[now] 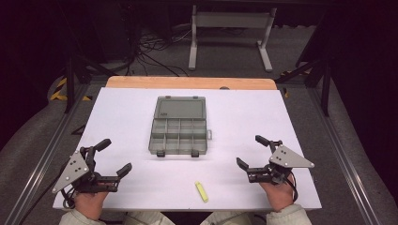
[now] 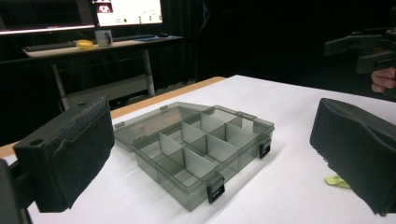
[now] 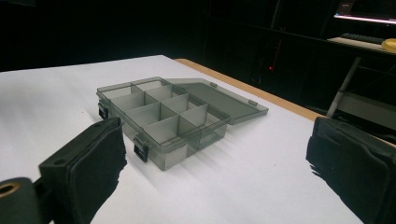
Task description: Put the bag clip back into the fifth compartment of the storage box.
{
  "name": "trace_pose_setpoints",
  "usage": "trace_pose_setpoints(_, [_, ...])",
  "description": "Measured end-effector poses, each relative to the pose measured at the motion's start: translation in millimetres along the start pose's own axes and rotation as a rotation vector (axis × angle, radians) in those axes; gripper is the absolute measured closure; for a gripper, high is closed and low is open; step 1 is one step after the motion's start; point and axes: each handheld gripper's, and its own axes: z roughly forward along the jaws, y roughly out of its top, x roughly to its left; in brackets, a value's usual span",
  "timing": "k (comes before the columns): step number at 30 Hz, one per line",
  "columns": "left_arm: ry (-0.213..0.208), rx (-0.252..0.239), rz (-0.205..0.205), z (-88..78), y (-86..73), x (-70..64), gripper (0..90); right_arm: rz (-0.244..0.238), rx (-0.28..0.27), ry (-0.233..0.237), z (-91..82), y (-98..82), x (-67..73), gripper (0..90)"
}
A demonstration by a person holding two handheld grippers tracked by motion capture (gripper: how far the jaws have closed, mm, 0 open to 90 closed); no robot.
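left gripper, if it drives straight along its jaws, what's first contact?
Most likely the open organizer box, at its near latch corner: it sits between the open jaws in the left gripper view. The left gripper looks slightly raised, so depth is uncertain.

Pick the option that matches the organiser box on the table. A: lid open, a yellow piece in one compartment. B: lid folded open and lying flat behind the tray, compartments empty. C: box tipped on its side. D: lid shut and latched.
B: the organiser box has its lid laid flat behind the tray, every compartment looks empty, and the yellow piece lies on the table nearer the person.
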Motion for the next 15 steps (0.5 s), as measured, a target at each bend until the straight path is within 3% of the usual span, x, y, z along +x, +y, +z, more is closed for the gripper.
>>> trace_pose_setpoints(3, [-0.014, 0.002, -0.006, 2.9, 2.6, -1.0, 0.6, 0.003, -0.001, 0.001, 0.1, -0.2, 0.0, 4.2])
trace_pose_setpoints(5, [-0.051, 0.012, -0.021, 9.9, 5.7, -4.2, 1.1, 0.002, 0.003, 0.001, 0.1, -0.2, 0.3, 4.2])
trace_pose_setpoints(15, [-0.136, 0.013, -0.010, 38.2, 18.1, -17.3, 1.2, 0.003, -0.001, 0.002, -0.4, -0.1, -0.4, 4.2])
